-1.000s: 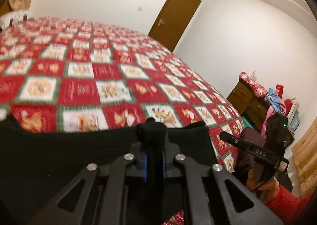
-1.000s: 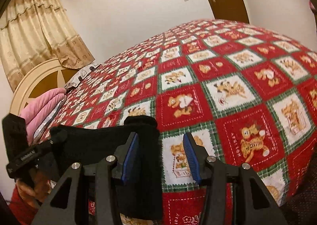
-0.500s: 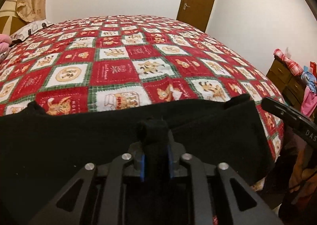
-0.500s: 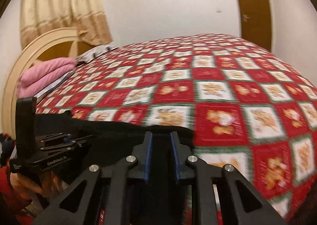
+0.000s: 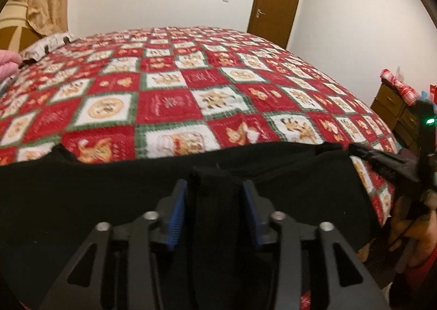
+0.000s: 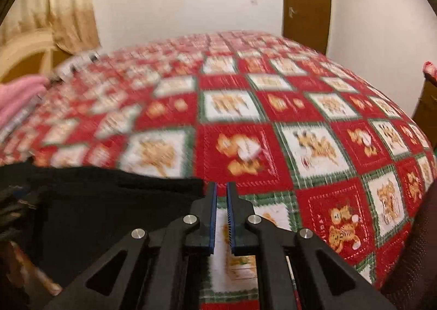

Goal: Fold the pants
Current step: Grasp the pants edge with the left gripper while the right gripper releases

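Black pants [image 5: 109, 195] lie spread across the near edge of the bed, on a red, white and green patchwork quilt [image 5: 169, 102]. My left gripper [image 5: 214, 189] has its blue pads parted, with a fold of the black cloth standing between them, loosely held. My right gripper [image 6: 221, 195] has its pads nearly together with a thin gap and nothing between them; the pants [image 6: 95, 200] lie just to its left. The right gripper body shows at the right edge of the left wrist view [image 5: 387, 162].
A brown door [image 5: 275, 1] stands in the far wall. A wooden dresser [image 5: 393, 108] with piled clothes stands at the right. Pink bedding [image 6: 16, 97] and a cream headboard [image 6: 24, 50] with curtains stand at the left.
My left gripper's pads have opened around the cloth fold. My right gripper has let go of the pants and shifted right, off the cloth edge.
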A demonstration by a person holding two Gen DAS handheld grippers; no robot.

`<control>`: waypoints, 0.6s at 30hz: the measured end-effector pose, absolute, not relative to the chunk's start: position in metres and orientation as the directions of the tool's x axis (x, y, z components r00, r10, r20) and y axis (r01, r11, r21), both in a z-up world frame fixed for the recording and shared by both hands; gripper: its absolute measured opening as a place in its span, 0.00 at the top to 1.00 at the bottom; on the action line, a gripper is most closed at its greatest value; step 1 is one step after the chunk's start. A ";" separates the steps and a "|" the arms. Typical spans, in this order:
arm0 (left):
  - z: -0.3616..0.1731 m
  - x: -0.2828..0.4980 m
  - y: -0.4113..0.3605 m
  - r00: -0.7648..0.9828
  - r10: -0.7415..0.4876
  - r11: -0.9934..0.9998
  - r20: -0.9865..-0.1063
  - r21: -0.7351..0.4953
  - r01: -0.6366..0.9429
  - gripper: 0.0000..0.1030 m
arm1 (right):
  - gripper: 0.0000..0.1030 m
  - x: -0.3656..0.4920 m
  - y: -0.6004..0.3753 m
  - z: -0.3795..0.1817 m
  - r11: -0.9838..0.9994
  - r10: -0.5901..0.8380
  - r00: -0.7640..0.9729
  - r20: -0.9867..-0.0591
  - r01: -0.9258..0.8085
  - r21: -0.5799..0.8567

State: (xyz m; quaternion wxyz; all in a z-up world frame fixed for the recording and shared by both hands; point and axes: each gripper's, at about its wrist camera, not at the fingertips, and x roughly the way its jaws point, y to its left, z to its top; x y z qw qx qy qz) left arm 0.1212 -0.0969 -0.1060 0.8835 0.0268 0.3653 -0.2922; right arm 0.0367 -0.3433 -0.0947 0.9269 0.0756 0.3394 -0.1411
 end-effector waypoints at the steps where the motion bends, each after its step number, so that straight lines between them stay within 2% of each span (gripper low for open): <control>1: -0.107 0.123 -0.095 0.558 -0.503 0.826 -0.660 -0.178 0.534 0.42 | 0.91 0.032 -0.332 -0.086 0.966 -0.181 0.768 -0.614 0.255 0.034; 3: -0.111 0.126 -0.096 0.540 -0.514 0.823 -0.667 -0.206 0.529 0.37 | 0.91 0.035 -0.313 -0.081 0.989 -0.105 0.792 -0.601 0.144 0.018; 5: -0.111 0.126 -0.100 0.541 -0.514 0.824 -0.665 -0.208 0.527 0.31 | 0.91 0.050 -0.297 -0.090 0.999 0.007 0.755 -0.655 0.029 0.044; 6: -0.109 0.124 -0.103 0.534 -0.516 0.819 -0.670 -0.202 0.538 0.30 | 0.91 0.058 -0.293 -0.099 1.000 0.011 0.713 -0.701 0.011 0.027; 9: -0.105 0.118 -0.107 0.539 -0.508 0.808 -0.672 -0.156 0.568 0.30 | 0.90 0.060 -0.311 -0.113 0.985 -0.174 0.662 -0.729 0.133 -0.114; 11: -0.104 0.115 -0.104 0.566 -0.492 0.814 -0.662 -0.118 0.568 0.27 | 0.91 0.054 -0.335 -0.113 0.973 -0.197 0.646 -0.738 0.223 -0.064; 12: -0.105 0.116 -0.103 0.569 -0.487 0.817 -0.663 -0.115 0.566 0.25 | 0.88 0.050 -0.349 -0.113 0.958 -0.234 0.633 -0.738 0.279 -0.065; 13: -0.107 0.117 -0.103 0.567 -0.484 0.819 -0.667 -0.117 0.561 0.23 | 0.73 0.046 -0.359 -0.116 0.950 -0.247 0.622 -0.743 0.306 -0.060; 14: -0.111 0.120 -0.103 0.561 -0.477 0.824 -0.676 -0.121 0.554 0.23 | 0.67 0.044 -0.366 -0.117 0.947 -0.238 0.625 -0.743 0.319 -0.035; 16: -0.114 0.119 -0.104 0.568 -0.470 0.828 -0.676 -0.115 0.548 0.22 | 0.64 0.036 -0.377 -0.111 0.944 -0.166 0.658 -0.735 0.321 0.075; 18: -0.115 0.115 -0.108 0.585 -0.447 0.828 -0.677 -0.066 0.556 0.22 | 0.64 0.027 -0.373 -0.101 0.942 -0.133 0.714 -0.687 0.306 0.137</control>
